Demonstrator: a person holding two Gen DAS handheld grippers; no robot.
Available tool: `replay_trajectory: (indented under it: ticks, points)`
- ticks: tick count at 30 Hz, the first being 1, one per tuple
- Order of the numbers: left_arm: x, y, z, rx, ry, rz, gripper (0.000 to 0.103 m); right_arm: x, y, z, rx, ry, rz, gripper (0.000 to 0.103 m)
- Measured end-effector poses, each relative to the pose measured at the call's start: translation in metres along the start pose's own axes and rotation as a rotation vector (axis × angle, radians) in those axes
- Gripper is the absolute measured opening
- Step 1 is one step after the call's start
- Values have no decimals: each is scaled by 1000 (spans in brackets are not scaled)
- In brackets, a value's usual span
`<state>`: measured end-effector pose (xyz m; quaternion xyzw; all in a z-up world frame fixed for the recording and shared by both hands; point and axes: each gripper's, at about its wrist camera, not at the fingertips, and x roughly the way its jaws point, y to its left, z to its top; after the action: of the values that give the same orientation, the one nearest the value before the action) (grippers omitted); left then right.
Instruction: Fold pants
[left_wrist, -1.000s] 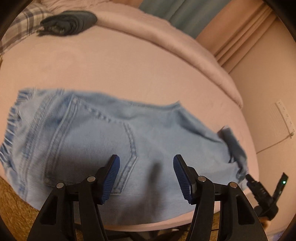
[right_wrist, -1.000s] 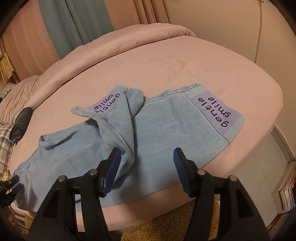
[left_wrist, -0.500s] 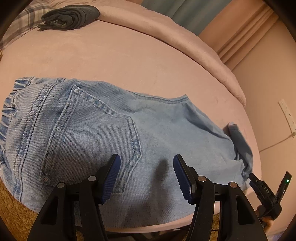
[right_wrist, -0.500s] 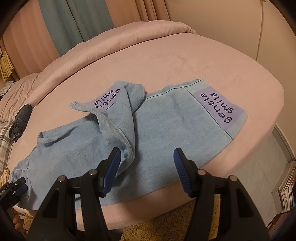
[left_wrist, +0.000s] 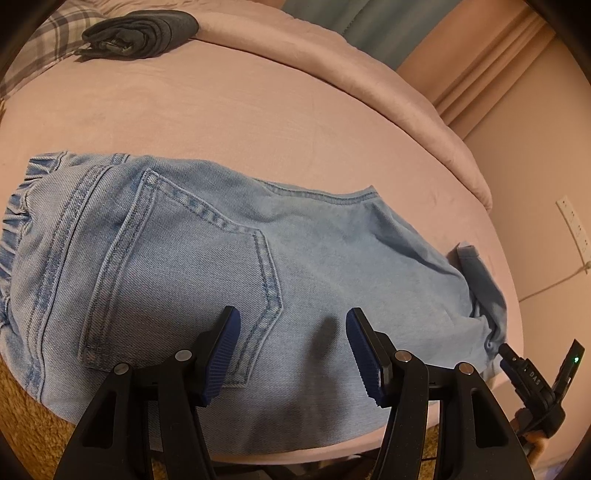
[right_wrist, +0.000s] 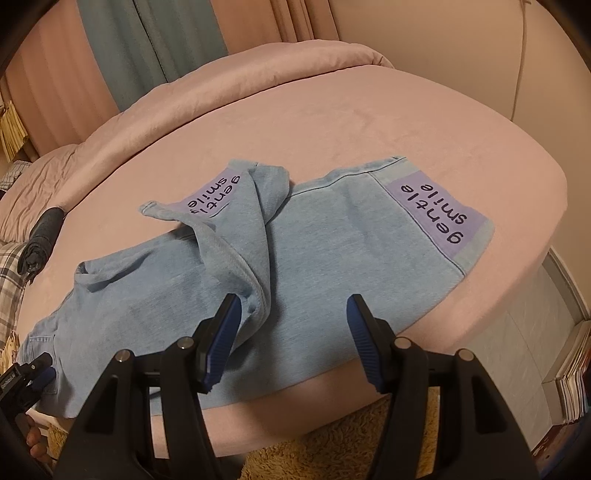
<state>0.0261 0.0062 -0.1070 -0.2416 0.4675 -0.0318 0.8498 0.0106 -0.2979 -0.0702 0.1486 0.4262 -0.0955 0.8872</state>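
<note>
Pants (right_wrist: 332, 258) lie flat on the bed (right_wrist: 332, 122), one leg (right_wrist: 236, 236) twisted over. Denim – limp, moderately heavy; grasp hems. Left gripper (left_wrist: 293, 350) and right gripper (right_wrist: 293, 339) – jaws apart, empty.

Bare pink bed (left_wrist: 229, 110) beyond the pants (left_wrist: 207, 258) is open for a pass, blocked only by a dark rolled garment (left_wrist: 144, 33) at the far left corner and the bunched duvet ridge (right_wrist: 229, 99) along the far side. Over the legs, the folded-over leg (right_wrist: 240, 236) forms a raised hump just ahead of the right hand-held gripper (right_wrist: 293, 325); the flat leg with the purple patch (right_wrist: 439, 218) to its right lies low. The left hand-held gripper (left_wrist: 293, 332) hangs with jaws apart over flat denim by the back pocket (left_wrist: 177, 273).
</note>
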Motion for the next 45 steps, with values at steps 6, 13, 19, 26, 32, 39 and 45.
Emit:
replay_trajectory:
  ticks: [6,13,19,26,32,39,45]
  points:
    - [1,-1,-1,-1,0,0,61,0,1,-1,-4,3,-2,60]
    - [1,-1,-1,-2,-1,1,61,-1,2,-1,-7,1,-2,60]
    - [1,-1,-2,0,-1,2,61,0,2,-1,-7,0,-2,60]
    - [1,-1,-3,2,-1,4,61,0,2,-1,-7,1,-3,60]
    - [2,0,-5,1,-2,5,61,0,2,-1,-8,1,-3,60]
    - [2,1,-5,2,-2,6,61,1,2,-1,-7,3,-6,60]
    - [2,0,-5,2,-3,6,61,2,2,0,-10,3,-5,60]
